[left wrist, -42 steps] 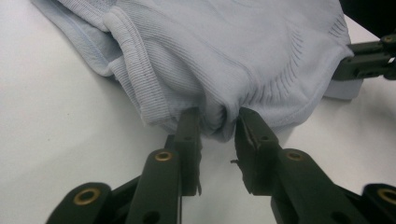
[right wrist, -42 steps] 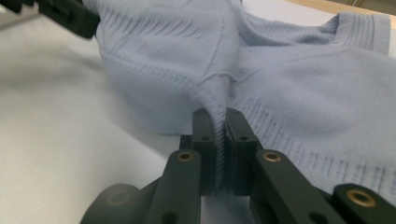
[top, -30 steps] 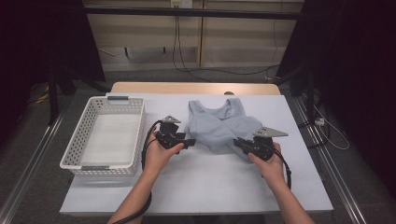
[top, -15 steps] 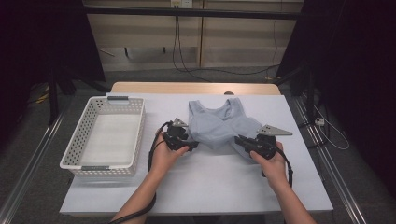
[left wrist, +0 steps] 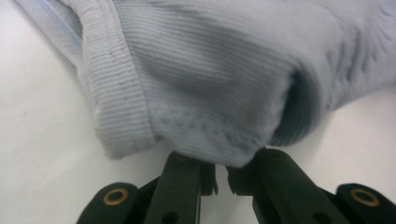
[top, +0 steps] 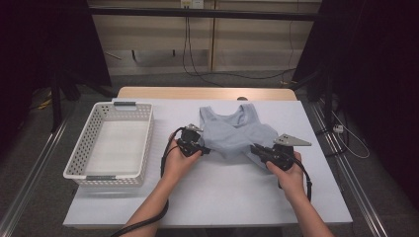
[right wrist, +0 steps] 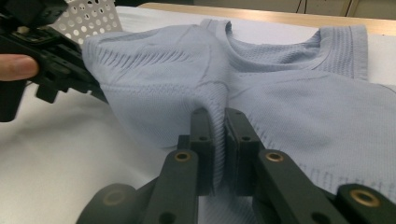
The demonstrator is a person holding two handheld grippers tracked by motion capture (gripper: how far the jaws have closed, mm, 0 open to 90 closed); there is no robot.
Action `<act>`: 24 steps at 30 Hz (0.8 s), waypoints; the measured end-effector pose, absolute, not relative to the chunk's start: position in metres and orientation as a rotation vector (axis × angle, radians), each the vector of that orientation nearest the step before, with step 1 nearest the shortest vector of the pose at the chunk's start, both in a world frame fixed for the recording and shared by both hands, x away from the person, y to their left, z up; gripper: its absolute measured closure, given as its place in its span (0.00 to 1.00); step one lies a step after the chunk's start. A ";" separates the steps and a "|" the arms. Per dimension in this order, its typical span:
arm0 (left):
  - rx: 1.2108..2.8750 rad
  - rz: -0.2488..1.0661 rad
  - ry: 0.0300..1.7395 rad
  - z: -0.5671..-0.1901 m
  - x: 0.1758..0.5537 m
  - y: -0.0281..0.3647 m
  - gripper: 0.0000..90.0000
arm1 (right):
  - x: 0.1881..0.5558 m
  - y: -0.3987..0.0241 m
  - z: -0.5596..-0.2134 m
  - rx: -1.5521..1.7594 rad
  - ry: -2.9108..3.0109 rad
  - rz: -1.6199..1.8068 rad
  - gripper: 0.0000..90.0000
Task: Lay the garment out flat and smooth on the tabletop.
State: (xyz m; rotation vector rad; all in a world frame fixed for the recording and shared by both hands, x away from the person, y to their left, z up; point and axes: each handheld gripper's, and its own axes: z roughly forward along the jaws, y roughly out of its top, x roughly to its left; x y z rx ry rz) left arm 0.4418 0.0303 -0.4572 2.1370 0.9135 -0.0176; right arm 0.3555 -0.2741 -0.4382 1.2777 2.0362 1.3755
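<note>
A light blue ribbed top [top: 232, 132] lies flat on the white table [top: 222, 197], neck toward the far side. My left gripper [top: 206, 150] is at its lower left corner. Its jaws have just been closing and now pinch the hem [left wrist: 210, 84] between the tips of the left gripper [left wrist: 222, 179]. My right gripper [top: 253, 147] is at the lower right of the top, shut on a raised fold of the fabric [right wrist: 289, 107]; the fold stands between the pads of the right gripper [right wrist: 219, 126]. The left gripper [right wrist: 100, 93] also appears across the top in the right gripper view.
A white perforated basket [top: 79, 163] stands on the table's left part with nothing in it. Bare table surface lies in front of both hands. Dark curtains and cables are beyond the far edge.
The left hand has slid a little to the right onto the top's lower left corner, and its jaws have gone from open to shut on the hem. The right hand has kept still.
</note>
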 end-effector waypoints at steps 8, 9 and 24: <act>2.100 -0.118 0.912 -0.442 0.431 0.040 0.94 | 0.362 -0.274 -0.435 1.272 2.008 1.356 0.94; 2.100 -0.127 0.912 -0.440 0.430 0.041 0.94 | 0.363 -0.274 -0.435 1.273 2.005 1.354 0.94; 2.092 -0.200 0.892 -0.431 0.420 0.045 0.94 | 0.374 -0.272 -0.451 1.289 2.044 1.241 0.90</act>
